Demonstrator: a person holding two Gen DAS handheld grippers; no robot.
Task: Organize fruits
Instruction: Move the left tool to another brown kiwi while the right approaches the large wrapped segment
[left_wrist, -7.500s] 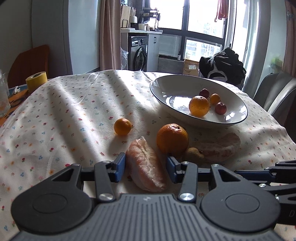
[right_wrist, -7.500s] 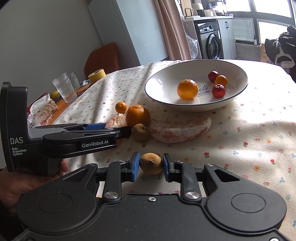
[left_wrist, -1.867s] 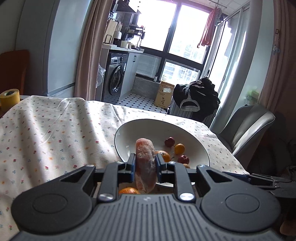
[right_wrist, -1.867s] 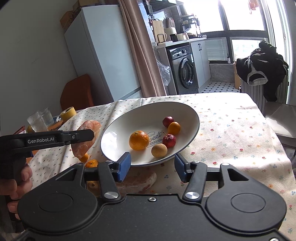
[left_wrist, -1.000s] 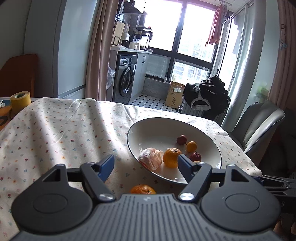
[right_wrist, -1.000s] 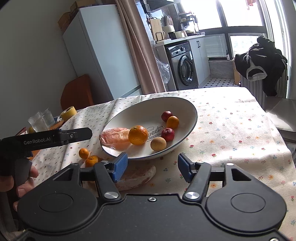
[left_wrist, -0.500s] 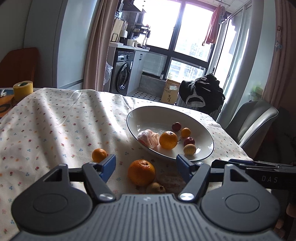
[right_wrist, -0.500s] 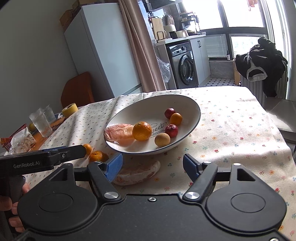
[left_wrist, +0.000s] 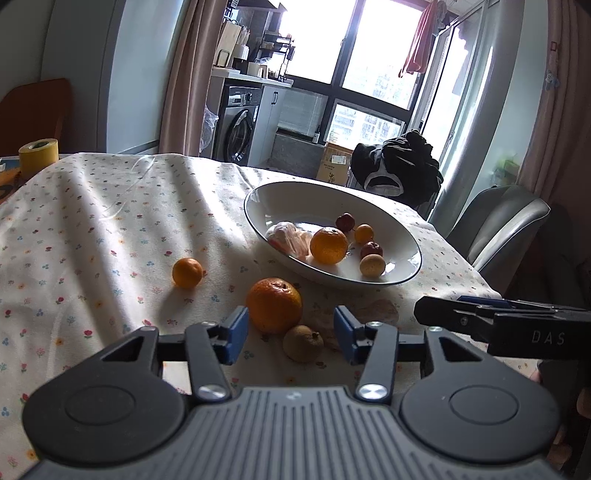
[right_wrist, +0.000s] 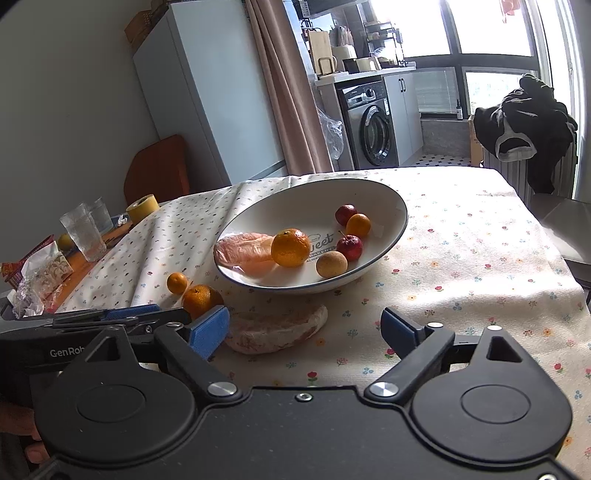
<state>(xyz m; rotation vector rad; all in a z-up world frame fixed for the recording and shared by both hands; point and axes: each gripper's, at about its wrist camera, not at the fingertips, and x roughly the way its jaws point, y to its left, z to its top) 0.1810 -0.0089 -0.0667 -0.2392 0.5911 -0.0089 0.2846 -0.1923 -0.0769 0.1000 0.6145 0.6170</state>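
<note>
beside white bowl, peeled pink pomelo segment.

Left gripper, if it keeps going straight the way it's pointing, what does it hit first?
Probably the small brown round fruit lying on the floral tablecloth between the open jaws of the left gripper. The large orange sits just beyond, nearer the left finger. Depth is uncertain.

white bowl holds six fruits — two oranges, pomelo wedge, brown fruit lie outside.
</note>
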